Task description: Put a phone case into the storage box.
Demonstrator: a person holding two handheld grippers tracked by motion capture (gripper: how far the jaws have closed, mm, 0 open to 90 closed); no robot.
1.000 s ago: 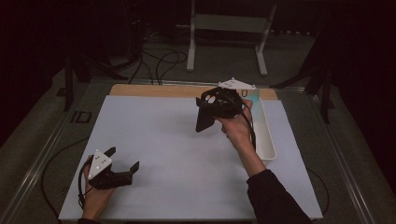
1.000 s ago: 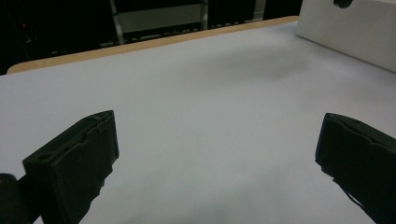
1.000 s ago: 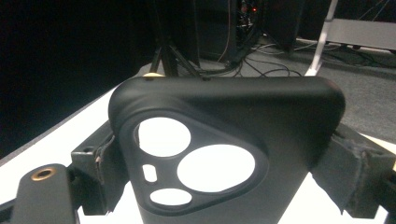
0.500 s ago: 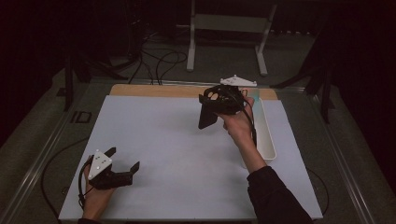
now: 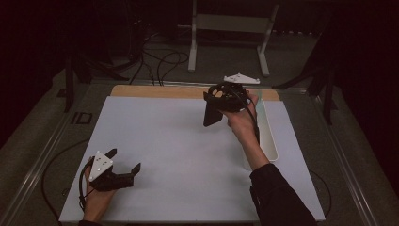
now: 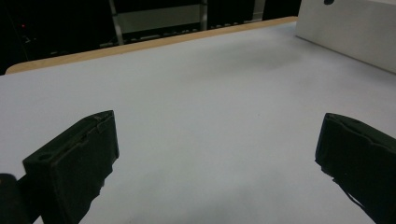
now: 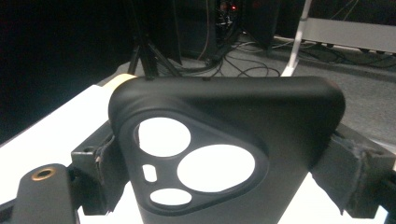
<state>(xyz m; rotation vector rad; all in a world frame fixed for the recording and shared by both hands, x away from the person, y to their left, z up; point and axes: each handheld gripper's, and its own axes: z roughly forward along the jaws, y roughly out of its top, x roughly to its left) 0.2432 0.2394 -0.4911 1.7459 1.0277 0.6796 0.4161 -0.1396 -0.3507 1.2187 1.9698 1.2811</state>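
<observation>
Right gripper view: right tongs (image 7: 224, 158) clamp a black phone case (image 7: 224, 135); left tongs (image 6: 215, 158) gape empty.

Change noted: my right gripper (image 5: 212, 114), clamped on the black phone case (image 7: 224, 154), sits slightly farther right and nearer me over the white mat (image 5: 179, 141) than a second ago.

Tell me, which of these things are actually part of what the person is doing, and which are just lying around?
Part of the job:
- black phone case, clamped in the right gripper above the table
- long white tray beside the right hand
- left gripper, open, low over the white table

Just lying about:
- white stand and cables on the floor beyond the table
</observation>
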